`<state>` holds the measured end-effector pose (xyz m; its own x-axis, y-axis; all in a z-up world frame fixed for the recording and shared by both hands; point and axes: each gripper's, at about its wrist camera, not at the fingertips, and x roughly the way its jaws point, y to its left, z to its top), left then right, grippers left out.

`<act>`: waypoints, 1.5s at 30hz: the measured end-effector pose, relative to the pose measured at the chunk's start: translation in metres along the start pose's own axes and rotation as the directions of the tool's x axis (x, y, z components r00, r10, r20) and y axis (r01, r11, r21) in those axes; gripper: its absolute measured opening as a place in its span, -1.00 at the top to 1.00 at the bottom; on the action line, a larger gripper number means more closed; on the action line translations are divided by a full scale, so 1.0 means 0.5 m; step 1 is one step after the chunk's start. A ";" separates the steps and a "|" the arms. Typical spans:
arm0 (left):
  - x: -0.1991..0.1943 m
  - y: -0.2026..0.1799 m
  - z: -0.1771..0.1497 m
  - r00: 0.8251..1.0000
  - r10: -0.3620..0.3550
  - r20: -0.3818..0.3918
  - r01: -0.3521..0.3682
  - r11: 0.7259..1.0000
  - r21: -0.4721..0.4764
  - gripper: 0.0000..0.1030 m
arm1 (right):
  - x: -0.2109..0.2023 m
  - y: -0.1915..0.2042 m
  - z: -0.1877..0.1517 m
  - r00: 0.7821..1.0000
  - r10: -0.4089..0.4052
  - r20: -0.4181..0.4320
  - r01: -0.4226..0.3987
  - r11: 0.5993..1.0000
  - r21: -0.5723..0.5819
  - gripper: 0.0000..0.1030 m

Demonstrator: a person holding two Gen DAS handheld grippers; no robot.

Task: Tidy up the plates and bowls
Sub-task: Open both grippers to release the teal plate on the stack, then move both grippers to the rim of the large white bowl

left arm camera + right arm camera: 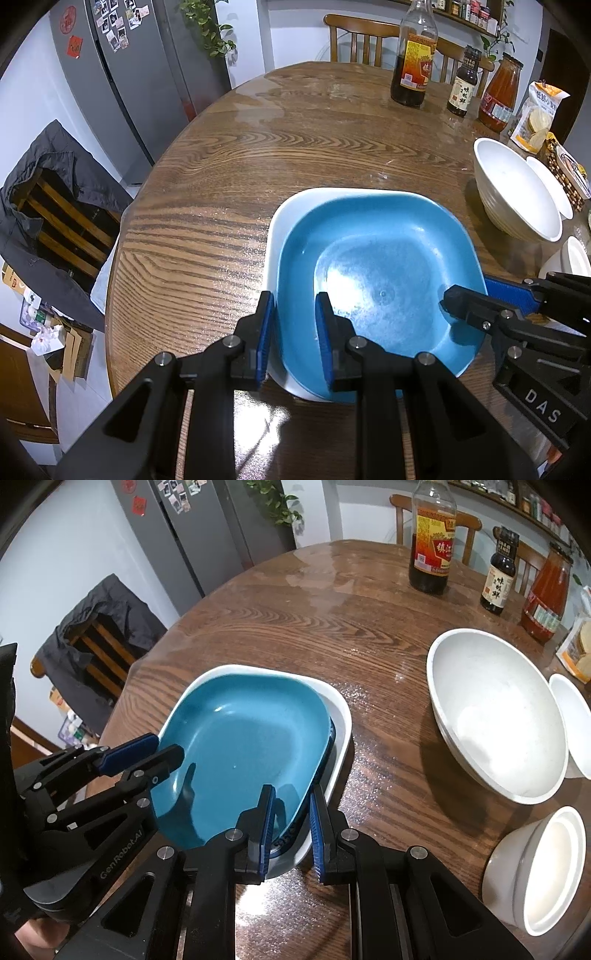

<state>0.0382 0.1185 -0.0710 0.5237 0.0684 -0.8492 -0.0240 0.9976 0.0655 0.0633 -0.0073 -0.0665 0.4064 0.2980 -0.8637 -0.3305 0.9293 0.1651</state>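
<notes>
Both grippers (left (pixel 295 332), right (pixel 291 827)) clamped on blue plate (pixel 376 266) rim, half-seated in white plate (pixel 341 731); uneven release could skid stack.

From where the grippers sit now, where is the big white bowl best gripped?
Grip the big white bowl by its near rim, coming from above with one finger inside and one outside. It stands upright and open, its wall is thin, and small bowls crowd its right side, so the near-left rim looks freest.
</notes>
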 end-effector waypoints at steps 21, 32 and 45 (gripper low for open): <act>-0.031 0.010 0.003 0.999 -0.012 0.032 0.014 0.999 -0.045 -0.65 | -0.070 -0.032 -0.015 0.994 -0.024 0.104 0.018 0.998 0.062 -0.43; -0.053 -0.015 0.009 0.998 -0.022 0.053 0.024 0.999 -0.033 -0.89 | -0.150 -0.071 -0.027 0.981 -0.029 0.191 0.006 0.993 0.119 -0.43; -0.072 -0.087 0.019 0.990 -0.131 0.057 0.131 0.991 0.007 -0.89 | -0.214 -0.230 -0.086 0.970 -0.101 0.222 0.022 0.943 0.333 -0.44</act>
<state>0.0285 0.0728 -0.0382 0.5701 -0.0637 -0.8191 0.0509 0.9978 -0.0422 0.0215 -0.1553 -0.0136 0.6163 0.2434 -0.7489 -0.0186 0.9552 0.2952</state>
